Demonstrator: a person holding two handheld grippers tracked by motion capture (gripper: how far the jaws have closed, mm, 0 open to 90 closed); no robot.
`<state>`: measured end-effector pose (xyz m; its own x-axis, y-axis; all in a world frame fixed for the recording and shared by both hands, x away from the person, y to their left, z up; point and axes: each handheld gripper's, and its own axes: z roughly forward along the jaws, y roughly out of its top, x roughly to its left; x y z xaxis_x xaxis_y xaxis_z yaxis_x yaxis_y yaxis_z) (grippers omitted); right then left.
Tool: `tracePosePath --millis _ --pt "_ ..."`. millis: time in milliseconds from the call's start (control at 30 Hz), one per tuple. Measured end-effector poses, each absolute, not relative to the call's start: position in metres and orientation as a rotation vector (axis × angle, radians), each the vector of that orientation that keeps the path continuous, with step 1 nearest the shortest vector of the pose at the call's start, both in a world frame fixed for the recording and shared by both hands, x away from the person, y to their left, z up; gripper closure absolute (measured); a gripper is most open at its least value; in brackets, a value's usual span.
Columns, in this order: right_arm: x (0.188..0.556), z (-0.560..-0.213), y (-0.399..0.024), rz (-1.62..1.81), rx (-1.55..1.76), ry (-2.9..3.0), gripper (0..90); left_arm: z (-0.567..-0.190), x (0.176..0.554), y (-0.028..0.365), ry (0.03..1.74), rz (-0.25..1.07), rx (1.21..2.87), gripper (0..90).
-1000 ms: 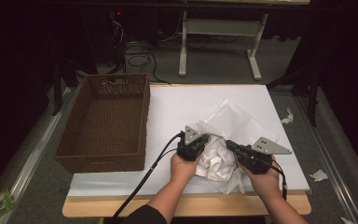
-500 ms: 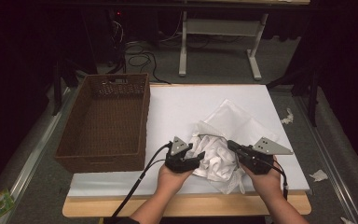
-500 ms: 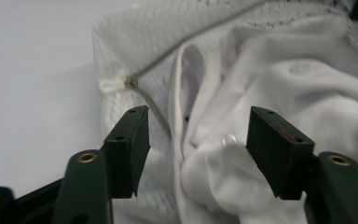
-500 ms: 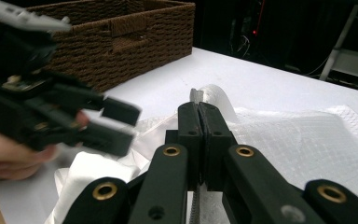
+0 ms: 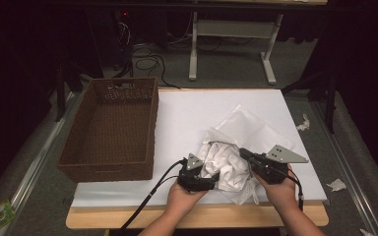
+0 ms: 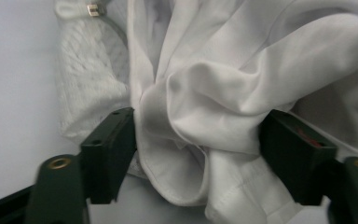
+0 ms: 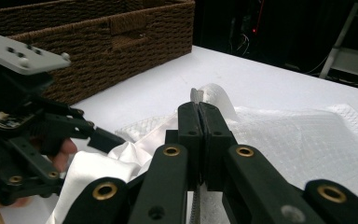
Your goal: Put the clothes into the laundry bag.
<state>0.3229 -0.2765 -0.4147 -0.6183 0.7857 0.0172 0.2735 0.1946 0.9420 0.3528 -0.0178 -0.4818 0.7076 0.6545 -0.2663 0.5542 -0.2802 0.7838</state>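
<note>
A crumpled white garment (image 5: 229, 164) lies near the near edge of the white table (image 5: 197, 113), right of centre, part of it bunched into soft smooth folds and part spread flat in a textured, waffle-like weave toward the far right. In the left gripper view a small metal buckle (image 6: 92, 9) sits on a white strap at the far edge of the fabric, beside a knitted, ribbed patch. The left gripper (image 5: 211, 183) lies at the near left side of the bunch; its jaws have just been opening and stand apart with a thick fold of smooth cloth between them, the black pads at the flanks of the fold, though whether they still press it I cannot tell. The right gripper (image 5: 243, 153) comes in from the near right, its black jaws pressed together on a thin edge of the garment, seen in its own view as a white strip sticking out above the closed pads. A rectangular brown woven basket (image 5: 110, 129) with a handle slot stands at the left of the table. No writing is legible.
</note>
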Motion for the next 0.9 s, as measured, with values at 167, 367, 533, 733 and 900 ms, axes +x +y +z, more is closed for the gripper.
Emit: tracePosePath --millis 167,367,533,733,900 --pt "0.323 -0.415 -0.276 1.419 0.985 2.004 89.4 -0.482 0.35 -0.02 0.891 0.146 1.98 56.6" --pt "0.323 -0.415 -0.274 1.422 0.973 2.009 89.4 -0.48 0.347 -0.019 0.868 0.185 1.974 83.2" --pt "0.324 -0.415 -0.273 1.427 0.972 2.011 89.5 -0.468 0.341 -0.02 0.777 0.256 1.896 84.4" --pt "0.325 -0.412 -0.27 1.444 0.952 2.008 89.6 -0.452 0.341 -0.036 0.699 0.265 1.907 84.3" --pt "0.322 -0.408 -0.269 1.464 0.914 2.005 89.6 -0.454 0.361 -0.045 0.791 0.248 1.866 84.2"
